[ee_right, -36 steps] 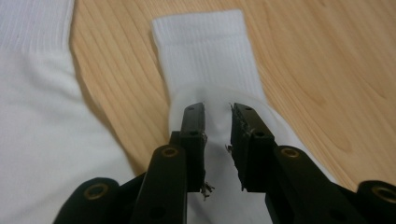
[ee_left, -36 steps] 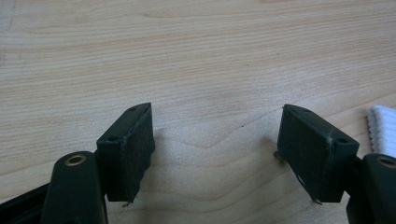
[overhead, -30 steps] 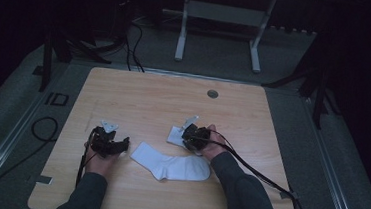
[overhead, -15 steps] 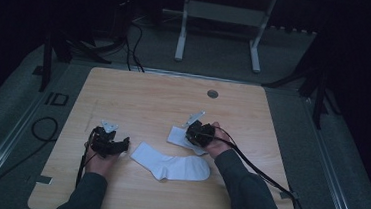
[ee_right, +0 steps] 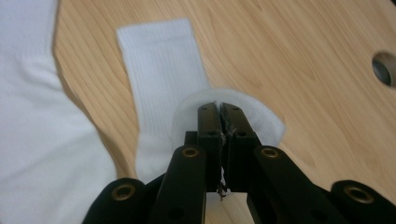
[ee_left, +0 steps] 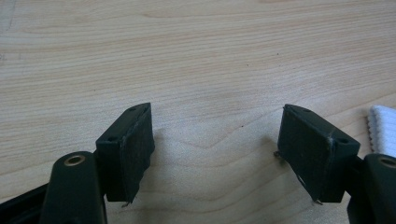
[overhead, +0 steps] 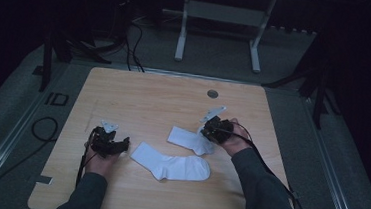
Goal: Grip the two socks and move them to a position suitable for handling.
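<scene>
Your right gripper [ee_right: 219,109] is clamped tight on the far sock [overhead: 189,138] at the table [overhead: 149,96] right, only a thin fold so it may slip if you yank, while your left gripper [ee_left: 217,140] gapes empty, left of the near sock [overhead: 171,162].

In the left gripper view, a white sock [ee_left: 384,126] is cut off by the right edge. In the right gripper view, the right claw [ee_right: 219,112] hides the fabric it pinches, and the counter's hole [ee_right: 385,68] is cropped.
</scene>
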The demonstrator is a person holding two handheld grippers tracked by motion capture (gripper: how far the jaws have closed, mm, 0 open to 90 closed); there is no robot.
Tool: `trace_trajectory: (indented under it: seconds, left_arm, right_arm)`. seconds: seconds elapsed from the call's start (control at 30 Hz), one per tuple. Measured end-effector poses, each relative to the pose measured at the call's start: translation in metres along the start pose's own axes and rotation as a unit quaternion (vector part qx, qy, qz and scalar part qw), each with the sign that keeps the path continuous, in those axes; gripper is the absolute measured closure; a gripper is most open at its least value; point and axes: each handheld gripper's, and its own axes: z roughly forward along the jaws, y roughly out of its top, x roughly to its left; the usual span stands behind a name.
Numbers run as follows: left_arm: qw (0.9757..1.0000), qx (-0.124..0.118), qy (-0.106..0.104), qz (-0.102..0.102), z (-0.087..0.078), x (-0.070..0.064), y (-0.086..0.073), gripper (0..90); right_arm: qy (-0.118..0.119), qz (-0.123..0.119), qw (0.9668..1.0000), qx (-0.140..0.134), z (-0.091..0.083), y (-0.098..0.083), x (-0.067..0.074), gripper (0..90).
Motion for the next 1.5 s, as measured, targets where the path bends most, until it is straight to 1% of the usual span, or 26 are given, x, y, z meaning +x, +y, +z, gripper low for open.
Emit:
trace_trajectory:
  seconds: [0.03, 0.07, 0.1, 0.13, 0.4, 0.57, 0.67, 0.7, 0.77, 0.83, 0.9, 1.0, 1.1, 1.2, 1.33, 1.5]
  left_arm:
    - [1.0000, 0.001, 0.000, 0.001, 0.000, 0.000, 0.000, 27.0]
    - [1.0000, 0.001, 0.000, 0.001, 0.000, 0.000, 0.000, 27.0]
    - [1.0000, 0.001, 0.000, 0.000, 0.000, 0.000, 0.000, 27.0]
    - [1.0000, 0.001, 0.000, 0.001, 0.000, 0.000, 0.000, 26.9]
    - [1.0000, 0.000, 0.000, 0.000, 0.000, 0.000, 0.000, 26.8]
    - [1.0000, 0.000, 0.000, 0.000, 0.000, 0.000, 0.000, 26.8]
    - [1.0000, 0.001, -0.001, 0.001, 0.000, 0.000, 0.000, 26.8]
    - [1.0000, 0.001, -0.001, 0.001, 0.000, 0.000, 0.000, 26.8]
    - [1.0000, 0.001, -0.001, 0.001, 0.000, 0.000, 0.000, 26.8]
    - [1.0000, 0.001, -0.001, 0.001, 0.000, 0.000, 0.000, 26.8]
    - [1.0000, 0.000, -0.001, 0.001, 0.000, 0.000, -0.001, 26.8]
    - [1.0000, 0.000, 0.000, 0.001, 0.000, 0.000, -0.001, 26.8]
    - [1.0000, -0.001, 0.000, 0.000, 0.000, -0.001, -0.001, 26.8]
    - [1.0000, -0.001, 0.000, 0.000, 0.000, -0.001, -0.001, 26.8]
    - [1.0000, 0.000, -0.001, 0.000, 0.000, 0.000, -0.001, 26.8]
    - [1.0000, -0.001, 0.000, 0.000, 0.000, 0.000, -0.001, 26.9]
  right_arm:
    - [-0.002, 0.003, 1.0000, 0.002, -0.001, -0.004, -0.002, 86.9]
    - [-0.002, 0.003, 1.0000, 0.002, -0.001, -0.004, -0.002, 86.9]
    - [-0.002, 0.009, 1.0000, 0.003, -0.001, -0.008, -0.005, 86.8]
    - [0.000, 0.018, 0.9998, 0.006, -0.002, -0.018, -0.010, 86.8]
    - [-0.006, 0.046, 0.9988, 0.013, -0.008, -0.045, -0.025, 86.7]
    - [-0.012, 0.060, 0.9980, 0.019, -0.011, -0.058, -0.032, 86.5]
    - [-0.017, 0.064, 0.9975, 0.025, -0.013, -0.067, -0.037, 86.3]
    - [-0.017, 0.064, 0.9975, 0.025, -0.013, -0.067, -0.037, 86.3]
    - [-0.024, 0.068, 0.9968, 0.036, -0.016, -0.076, -0.042, 85.2]
    - [-0.031, 0.074, 0.9960, 0.041, -0.019, -0.083, -0.047, 82.4]
    - [-0.041, 0.083, 0.9948, 0.043, -0.024, -0.090, -0.052, 78.1]
    - [-0.050, 0.095, 0.9933, 0.040, -0.031, -0.097, -0.058, 76.1]
    - [-0.056, 0.100, 0.9927, 0.037, -0.035, -0.101, -0.061, 73.8]
    - [-0.055, 0.100, 0.9929, 0.034, -0.035, -0.100, -0.061, 72.4]
    - [-0.045, 0.095, 0.9940, 0.031, -0.029, -0.094, -0.056, 70.2]
    - [-0.032, 0.078, 0.9961, 0.026, -0.021, -0.079, -0.048, 69.0]
